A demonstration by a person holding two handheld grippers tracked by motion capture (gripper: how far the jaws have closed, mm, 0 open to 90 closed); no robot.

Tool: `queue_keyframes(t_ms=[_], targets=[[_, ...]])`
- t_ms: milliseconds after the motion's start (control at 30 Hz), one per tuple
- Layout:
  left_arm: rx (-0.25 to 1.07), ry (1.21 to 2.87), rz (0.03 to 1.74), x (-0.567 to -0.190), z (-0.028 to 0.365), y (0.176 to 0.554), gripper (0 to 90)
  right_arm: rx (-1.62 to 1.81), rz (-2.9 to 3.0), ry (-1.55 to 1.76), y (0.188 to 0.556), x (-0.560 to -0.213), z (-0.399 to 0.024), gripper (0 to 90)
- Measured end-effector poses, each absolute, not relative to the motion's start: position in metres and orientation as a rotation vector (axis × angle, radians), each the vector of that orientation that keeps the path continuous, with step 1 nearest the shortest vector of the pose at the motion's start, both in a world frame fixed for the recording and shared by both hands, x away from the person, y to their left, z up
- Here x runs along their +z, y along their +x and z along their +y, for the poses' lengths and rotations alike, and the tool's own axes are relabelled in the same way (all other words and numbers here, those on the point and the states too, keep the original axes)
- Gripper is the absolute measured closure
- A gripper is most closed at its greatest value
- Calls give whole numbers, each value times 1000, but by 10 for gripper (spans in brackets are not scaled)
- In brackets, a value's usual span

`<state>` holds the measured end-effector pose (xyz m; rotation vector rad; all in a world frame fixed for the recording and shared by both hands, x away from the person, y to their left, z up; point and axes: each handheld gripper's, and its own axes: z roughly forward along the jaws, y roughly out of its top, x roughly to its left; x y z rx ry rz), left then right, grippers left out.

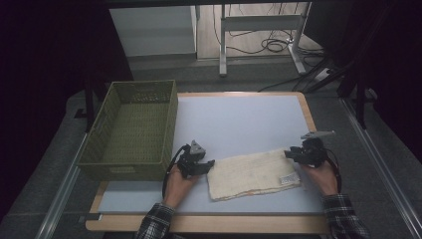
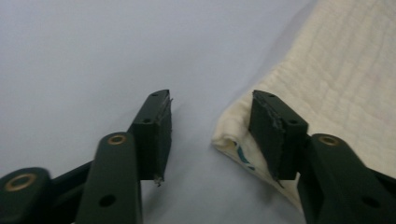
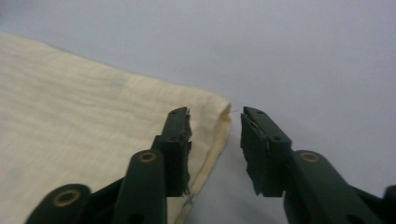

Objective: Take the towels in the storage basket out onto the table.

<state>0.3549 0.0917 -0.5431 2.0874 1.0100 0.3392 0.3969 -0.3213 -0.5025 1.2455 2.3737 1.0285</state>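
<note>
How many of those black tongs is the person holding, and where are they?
2. The left tongs sit at the near left corner of the folded cream cloth; the right tongs sit at its far right corner.

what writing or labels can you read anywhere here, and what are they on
No text can be read.
White tag sewn at the near right corner of the folded cream cloth: too small and blurred to read.
Teal marks on the cloth's corner in the left gripper view: partly hidden, not readable.
Green basket and table: no lettering visible.
</note>
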Motion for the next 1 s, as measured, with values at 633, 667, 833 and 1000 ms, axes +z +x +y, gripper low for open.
queue_keyframes(t_ms=[633, 667, 833, 1000], targets=[[343, 2093, 986, -545, 91, 354, 400, 1065, 2460, 1039, 335, -497, -281, 401], [342, 2093, 986, -545, 91, 354, 399, 1071, 2490, 1004, 329, -497, -272, 401], [342, 2093, 986, -545, 91, 354, 397, 1092, 2537, 950, 323, -500, -254, 401], [341, 2092, 987, -545, 91, 354, 396, 1112, 2606, 868, 316, -504, -228, 427]])
